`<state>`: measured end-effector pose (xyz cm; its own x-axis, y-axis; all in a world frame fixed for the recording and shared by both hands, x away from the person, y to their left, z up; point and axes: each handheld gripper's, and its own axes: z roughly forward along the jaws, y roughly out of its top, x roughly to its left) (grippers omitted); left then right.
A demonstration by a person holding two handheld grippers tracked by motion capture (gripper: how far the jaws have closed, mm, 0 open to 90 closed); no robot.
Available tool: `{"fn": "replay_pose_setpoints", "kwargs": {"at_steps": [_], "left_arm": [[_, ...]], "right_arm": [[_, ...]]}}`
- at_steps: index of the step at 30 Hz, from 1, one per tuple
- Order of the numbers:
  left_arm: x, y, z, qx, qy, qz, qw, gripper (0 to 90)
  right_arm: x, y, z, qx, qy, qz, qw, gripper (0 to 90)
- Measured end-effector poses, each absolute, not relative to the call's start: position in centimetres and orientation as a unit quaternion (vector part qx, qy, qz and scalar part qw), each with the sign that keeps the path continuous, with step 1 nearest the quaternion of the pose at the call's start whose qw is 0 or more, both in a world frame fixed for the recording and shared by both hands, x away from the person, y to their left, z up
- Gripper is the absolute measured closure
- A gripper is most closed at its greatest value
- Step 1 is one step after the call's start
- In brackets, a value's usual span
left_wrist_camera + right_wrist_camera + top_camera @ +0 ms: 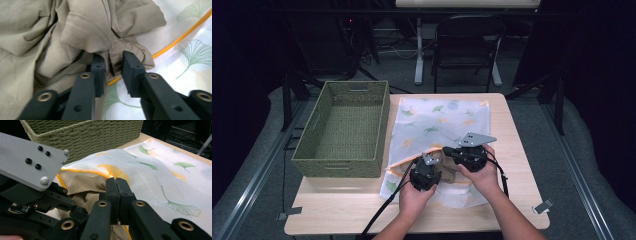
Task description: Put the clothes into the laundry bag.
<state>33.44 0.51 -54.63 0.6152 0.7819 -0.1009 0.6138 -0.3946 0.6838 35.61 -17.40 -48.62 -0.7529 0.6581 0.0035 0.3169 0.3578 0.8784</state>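
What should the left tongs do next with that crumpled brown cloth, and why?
Probably squeeze shut. The left tongs stand open around a gathered fold of the beige cloth, not pinching it yet, while the right tongs look pressed together at the leaf-print sheet beside it.

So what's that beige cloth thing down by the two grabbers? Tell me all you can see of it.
The beige cloth looks like thin cotton, crumpled, with stitched seams and a gathered hem. It lies bunched on the leaf-printed mesh bag, partly under its orange-edged flap. The left gripper straddles the gathered hem with jaws apart; the right gripper appears to be pinching the flap beside it.
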Motion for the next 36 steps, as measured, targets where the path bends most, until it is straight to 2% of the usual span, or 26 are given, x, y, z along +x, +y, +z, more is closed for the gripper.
{"fn": "replay_pose_setpoints", "kwargs": {"at_steps": [10, 36], "left_arm": [[33.8, 0.6, -54.6, 0.819, 0.424, 0.121, 0.368, 88.3], [36.6, 0.3, -54.4, 0.801, 0.446, 0.131, 0.377, 90.0]], "right_arm": [[35.6, -17.4, -48.6, 0.303, 0.803, 0.481, 0.177, 89.5], [35.6, -17.5, -48.6, 0.306, 0.803, 0.481, 0.177, 89.5]]}}
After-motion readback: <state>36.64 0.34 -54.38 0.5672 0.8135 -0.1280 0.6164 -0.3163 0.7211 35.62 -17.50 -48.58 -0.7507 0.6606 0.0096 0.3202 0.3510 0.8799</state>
